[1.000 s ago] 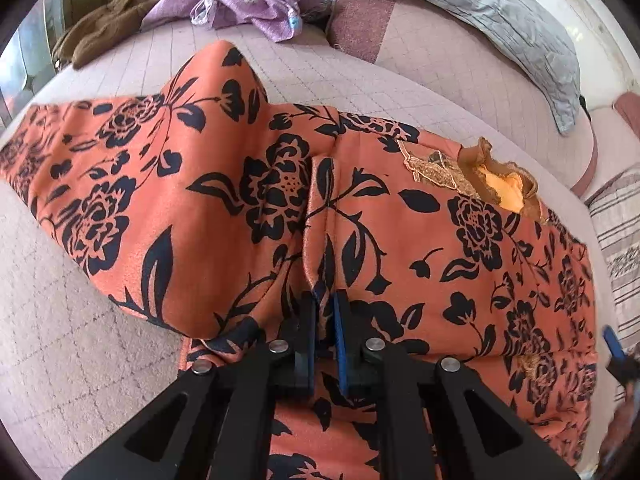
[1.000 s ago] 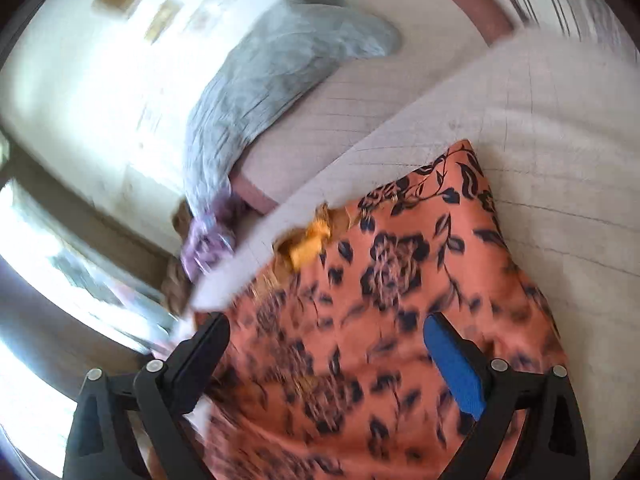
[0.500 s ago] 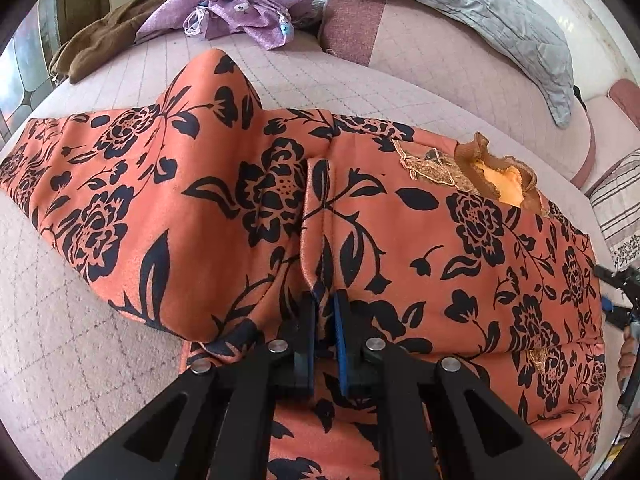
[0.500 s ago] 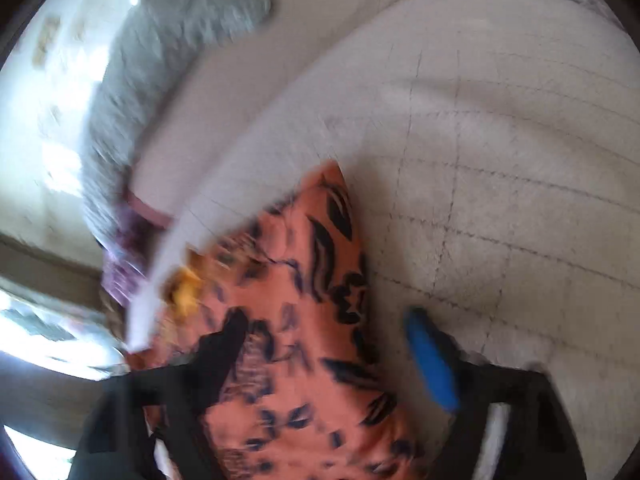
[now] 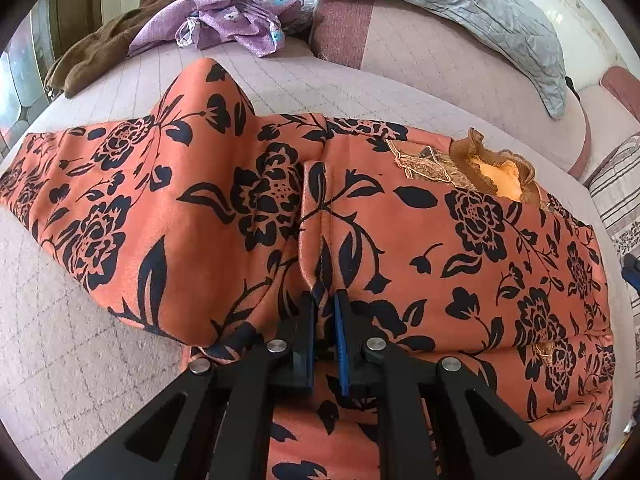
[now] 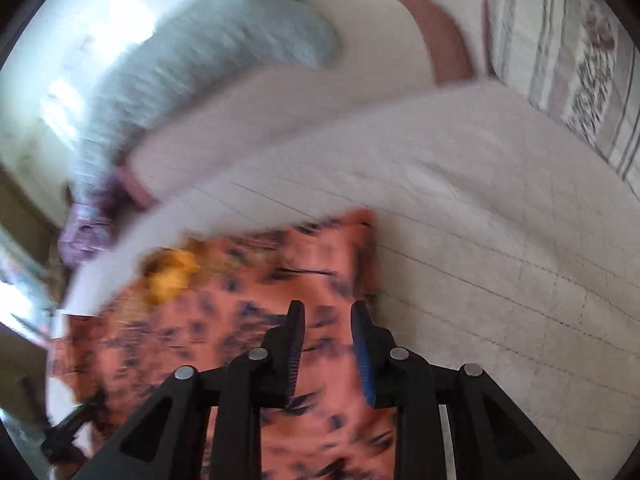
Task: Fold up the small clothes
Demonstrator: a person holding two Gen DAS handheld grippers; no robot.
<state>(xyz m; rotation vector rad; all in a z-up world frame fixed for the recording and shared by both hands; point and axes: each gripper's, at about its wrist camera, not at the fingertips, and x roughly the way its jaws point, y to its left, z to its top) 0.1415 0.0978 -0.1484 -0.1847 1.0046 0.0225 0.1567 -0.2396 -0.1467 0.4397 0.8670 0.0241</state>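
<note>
Left wrist view shows the left gripper (image 5: 325, 300) clamped on the orange floral garment's (image 5: 420, 232) half-folded sleeve, folding barely begun, while the right gripper (image 6: 326, 312) hovers narrowly parted.

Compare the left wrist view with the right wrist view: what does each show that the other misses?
Left only: the left tool shut on a ridge of the orange floral garment, and a brown cloth. Right only: the right tool, jaws apart over the garment's edge, blurred. Both: the garment, its yellow collar, the grey quilt, the purple cloth and the bed cover.
</note>
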